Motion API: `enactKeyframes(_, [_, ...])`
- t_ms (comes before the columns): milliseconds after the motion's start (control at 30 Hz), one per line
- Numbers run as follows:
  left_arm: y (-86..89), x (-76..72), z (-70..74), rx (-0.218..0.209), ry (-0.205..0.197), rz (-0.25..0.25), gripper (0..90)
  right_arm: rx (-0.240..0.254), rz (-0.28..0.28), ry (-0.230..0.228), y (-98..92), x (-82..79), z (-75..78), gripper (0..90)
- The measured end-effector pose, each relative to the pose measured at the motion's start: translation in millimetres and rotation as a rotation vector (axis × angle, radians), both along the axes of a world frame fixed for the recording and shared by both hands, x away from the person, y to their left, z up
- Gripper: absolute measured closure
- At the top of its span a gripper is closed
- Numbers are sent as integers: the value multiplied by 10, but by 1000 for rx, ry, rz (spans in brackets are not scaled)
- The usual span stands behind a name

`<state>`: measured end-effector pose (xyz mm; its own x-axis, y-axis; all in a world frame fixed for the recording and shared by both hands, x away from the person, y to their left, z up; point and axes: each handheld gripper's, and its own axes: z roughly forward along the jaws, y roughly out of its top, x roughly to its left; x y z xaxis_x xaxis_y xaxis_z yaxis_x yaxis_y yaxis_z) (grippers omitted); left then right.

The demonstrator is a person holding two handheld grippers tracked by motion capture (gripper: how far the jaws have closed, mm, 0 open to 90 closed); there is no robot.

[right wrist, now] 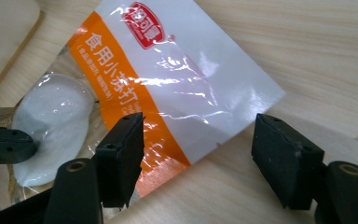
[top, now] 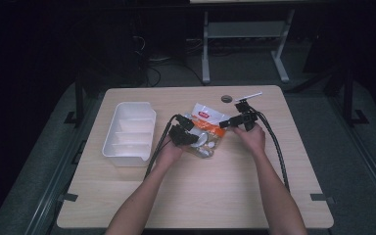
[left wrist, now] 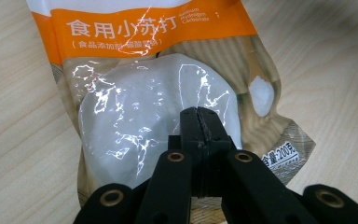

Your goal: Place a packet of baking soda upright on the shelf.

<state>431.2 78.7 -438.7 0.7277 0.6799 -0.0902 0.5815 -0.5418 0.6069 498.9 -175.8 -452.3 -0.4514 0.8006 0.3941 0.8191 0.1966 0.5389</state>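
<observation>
Left gripper view has the left gripper (left wrist: 199,122) with jaws pressed together, resting on the baking soda pouch (left wrist: 158,93) without clearly pinching its film. The right gripper (right wrist: 198,154) has its jaws spread wide, straddling the pouch's edge at about 3 o'clock. The pouch lies flat on the wooden table (top: 200,196), with the white divided bin (top: 127,132) off at 9 o'clock. Judging by this, grasping is only beginning; lifting and any transfer remain.

Under my black left gripper (left wrist: 199,122) the bag (left wrist: 168,84) shows an orange band with white characters, a clear window of white powder and tan wood-grain print. Left of it, the white tray (top: 129,132) on pale wood table (top: 196,196).
</observation>
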Motion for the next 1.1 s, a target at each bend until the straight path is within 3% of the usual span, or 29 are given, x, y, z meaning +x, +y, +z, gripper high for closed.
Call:
enactKeyframes(233, [5, 2, -2, -5, 5, 1, 900, -8, -19, 8, -47, -9, 12, 333])
enactKeyframes(367, [-1, 0, 0, 4, 0, -2, 900, -50, -12, 14, -3, -9, -3, 343])
enactKeyframes(500, [0, 0, -1, 1, 1, -1, 900, -28, -23, 31, -18, -1, -25, 374])
enactKeyframes(600, [2, 1, -1, -1, 4, 1, 900, 8, 10, 27, 17, -4, -24, 449])
enactKeyframes(700, [-5, -5, 1, 9, -3, -1, 900, 49, 57, 18, 67, -16, -3, 600])
enactKeyframes(733, [-7, -5, 2, 10, -3, -1, 900, 65, 71, -4, 95, -31, 25, 683])
enactKeyframes(767, [-9, -7, 3, 14, -4, -2, 900, 65, 71, -4, 95, -31, 25, 683])
enactKeyframes(833, [-7, -6, 1, 14, -3, -3, 900, 98, 98, -20, 119, -44, 68, 803])
enactKeyframes(900, [-2, -3, 0, 10, 0, -3, 900, 115, 114, -21, 139, -52, 90, 818])
enactKeyframes(967, [-3, -5, 0, 11, -1, -3, 900, 100, 116, -25, 158, -53, 89, 791])
enactKeyframes(1000, [-4, -8, -1, 10, -2, -1, 900, 112, 108, -6, 162, -39, 52, 751])
enactKeyframes(1100, [-7, -11, -2, 13, -5, 0, 900, 132, 104, 21, 169, -27, 7, 741])
